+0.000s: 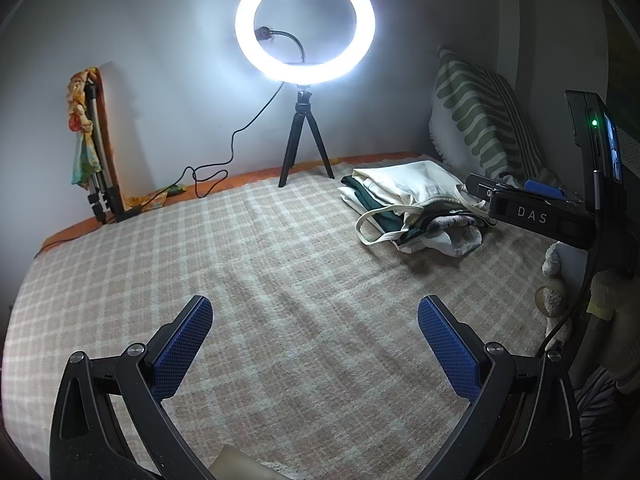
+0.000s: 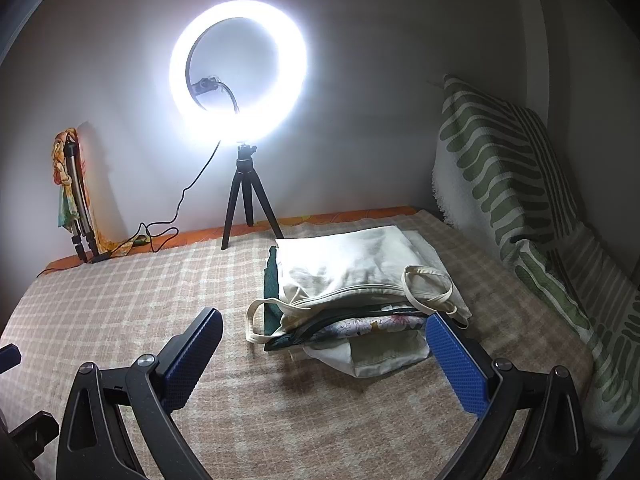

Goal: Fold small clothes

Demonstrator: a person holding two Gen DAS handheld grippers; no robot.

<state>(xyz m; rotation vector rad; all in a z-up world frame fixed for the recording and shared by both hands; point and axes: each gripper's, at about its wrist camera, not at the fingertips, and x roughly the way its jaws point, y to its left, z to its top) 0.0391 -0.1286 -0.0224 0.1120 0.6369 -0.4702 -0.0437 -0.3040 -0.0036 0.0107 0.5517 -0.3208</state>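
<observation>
With both tools spread wide and empty, the right tool (image 2: 322, 354) should pinch the cream cotton tote bag (image 2: 352, 268) just ahead; left tool (image 1: 316, 344) assists.

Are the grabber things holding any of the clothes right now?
No. The left hand-held gripper and the right hand-held gripper are both open and empty. The pile of clothes lies untouched on the bed.

One ring light (image 2: 238, 70) on one tripod (image 2: 244, 200); one cable (image 1: 224, 148); one folded stand (image 1: 98, 152) against the wall; one pile of clothes (image 2: 352, 292); two striped cushions (image 2: 504, 168); one plaid blanket (image 1: 260, 260); two grippers, left (image 1: 315, 344) and right (image 2: 325, 356), each with two blue pads (image 1: 186, 348).
</observation>
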